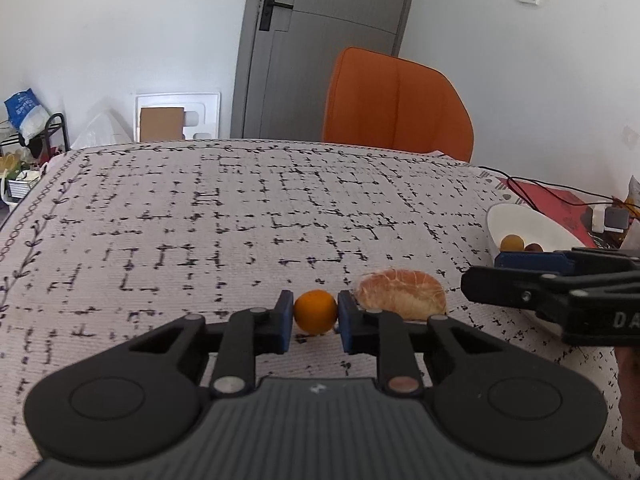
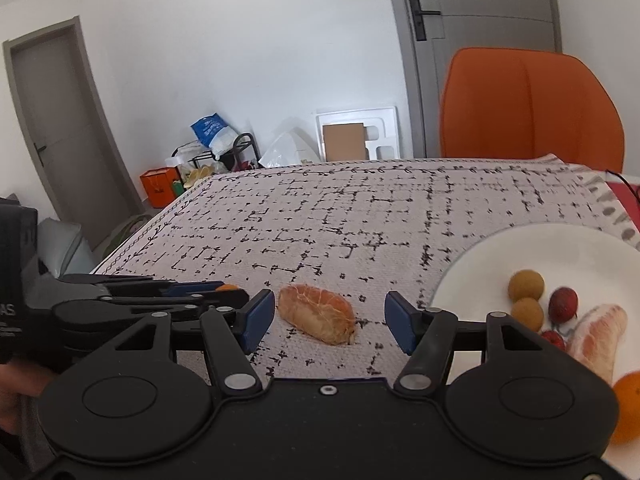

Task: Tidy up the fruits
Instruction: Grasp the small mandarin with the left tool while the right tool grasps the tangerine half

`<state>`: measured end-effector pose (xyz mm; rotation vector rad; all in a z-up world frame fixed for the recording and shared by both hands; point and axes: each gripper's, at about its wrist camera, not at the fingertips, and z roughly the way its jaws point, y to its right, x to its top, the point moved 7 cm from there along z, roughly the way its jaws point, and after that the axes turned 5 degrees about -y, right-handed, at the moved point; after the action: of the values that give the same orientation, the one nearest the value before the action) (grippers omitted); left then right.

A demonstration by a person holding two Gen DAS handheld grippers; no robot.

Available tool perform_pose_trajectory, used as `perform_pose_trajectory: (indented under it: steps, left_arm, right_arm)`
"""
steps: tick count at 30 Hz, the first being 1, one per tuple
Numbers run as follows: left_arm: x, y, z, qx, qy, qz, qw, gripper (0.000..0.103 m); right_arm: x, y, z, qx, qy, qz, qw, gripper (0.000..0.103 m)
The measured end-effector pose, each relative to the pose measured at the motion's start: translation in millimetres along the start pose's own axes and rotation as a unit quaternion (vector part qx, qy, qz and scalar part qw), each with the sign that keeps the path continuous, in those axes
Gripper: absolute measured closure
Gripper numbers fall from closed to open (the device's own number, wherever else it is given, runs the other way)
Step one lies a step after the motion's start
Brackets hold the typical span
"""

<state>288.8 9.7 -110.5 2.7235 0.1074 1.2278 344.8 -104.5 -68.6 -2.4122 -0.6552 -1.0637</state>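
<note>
My left gripper [image 1: 315,318] is shut on a small orange [image 1: 315,312] that rests on the patterned tablecloth [image 1: 240,220]. A peeled pomelo segment [image 1: 401,294] lies just right of it. In the right wrist view my right gripper [image 2: 330,316] is open and empty, its blue pads on either side of the pomelo segment [image 2: 317,313]. The left gripper [image 2: 140,300] shows at its left. A white plate [image 2: 480,272] at the right holds two longans [image 2: 526,285], red lychees [image 2: 563,305], another pomelo piece [image 2: 598,338] and an orange [image 2: 628,408].
An orange chair [image 1: 396,104] stands behind the table's far edge. A red mat with black cables and a small adapter [image 1: 608,218] lies at the far right. The plate [image 1: 520,220] sits at the table's right side. Bags and a rack [image 2: 216,148] stand on the floor.
</note>
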Motion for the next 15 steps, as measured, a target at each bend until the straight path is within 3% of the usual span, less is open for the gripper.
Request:
perform_pose_trajectory:
  steps: [15]
  left_arm:
    - [7,-41,-38,0.040,0.036,-0.029,0.9981,0.081]
  right_arm:
    - [8,-21,32,0.019,-0.020,-0.049,0.998,0.044]
